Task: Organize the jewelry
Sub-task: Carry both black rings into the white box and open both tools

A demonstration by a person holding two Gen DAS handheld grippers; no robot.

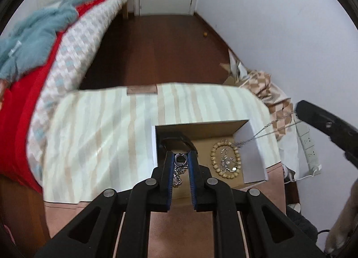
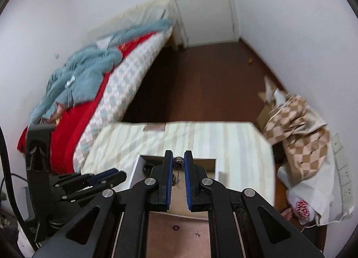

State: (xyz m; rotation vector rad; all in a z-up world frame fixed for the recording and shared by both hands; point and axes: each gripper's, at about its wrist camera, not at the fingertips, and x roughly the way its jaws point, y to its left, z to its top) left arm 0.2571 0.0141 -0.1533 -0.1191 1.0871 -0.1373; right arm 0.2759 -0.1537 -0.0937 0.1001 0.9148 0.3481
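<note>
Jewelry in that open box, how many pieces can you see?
4. A beaded bracelet lies on the right, a silver chain inside its ring, a ring and chain between the left gripper's fingers, a black band behind. More may be hidden.

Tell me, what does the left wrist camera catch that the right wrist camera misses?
Only the left wrist view shows the beaded bracelet lying in the open box, with a silver chain trailing over its right wall. Only the right wrist view shows the left gripper from outside and a small ring on the pink surface. Both show the striped cloth, the bed and the door.
</note>
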